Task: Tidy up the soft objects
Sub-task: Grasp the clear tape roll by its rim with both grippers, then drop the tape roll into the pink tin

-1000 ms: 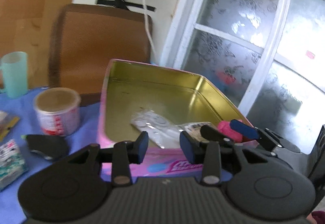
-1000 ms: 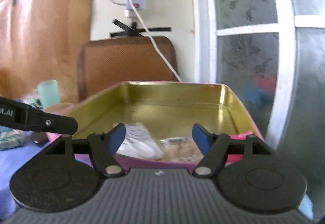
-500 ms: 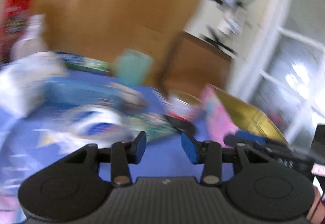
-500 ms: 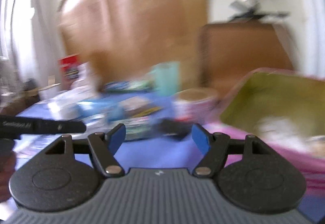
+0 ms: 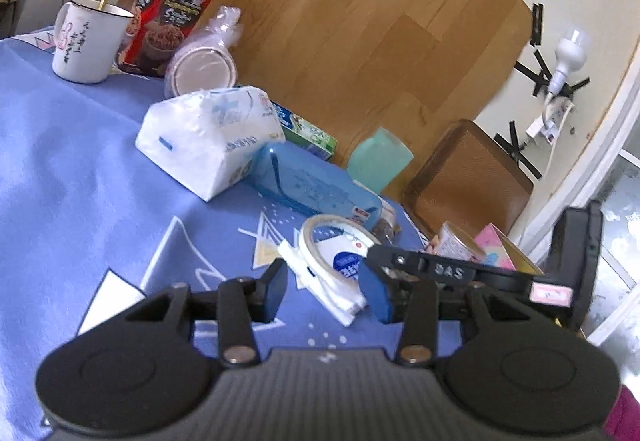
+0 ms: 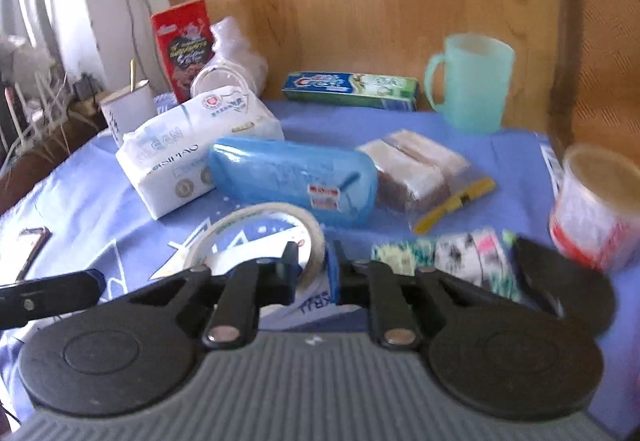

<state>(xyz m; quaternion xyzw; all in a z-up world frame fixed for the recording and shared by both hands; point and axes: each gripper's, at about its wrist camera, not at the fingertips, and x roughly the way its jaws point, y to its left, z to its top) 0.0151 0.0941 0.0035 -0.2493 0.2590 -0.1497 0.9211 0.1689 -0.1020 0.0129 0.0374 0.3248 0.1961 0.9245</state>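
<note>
Claws have swung off the pink tin (image 5: 494, 247) back over the desk (image 5: 80, 177): the right claw (image 6: 313, 273) is nearly pressed together around the tape roll's (image 6: 256, 233) rim and a white packet (image 5: 332, 291), the left claw (image 5: 326, 291) spread just short of them. Probably the next pickup; the tissue pack (image 6: 192, 157) waits beyond.

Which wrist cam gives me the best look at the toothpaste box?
Right wrist: the toothpaste box lies broadside against the back panel, brand face readable. The left wrist view shows only its end, poking out behind the tissue pack.
</note>
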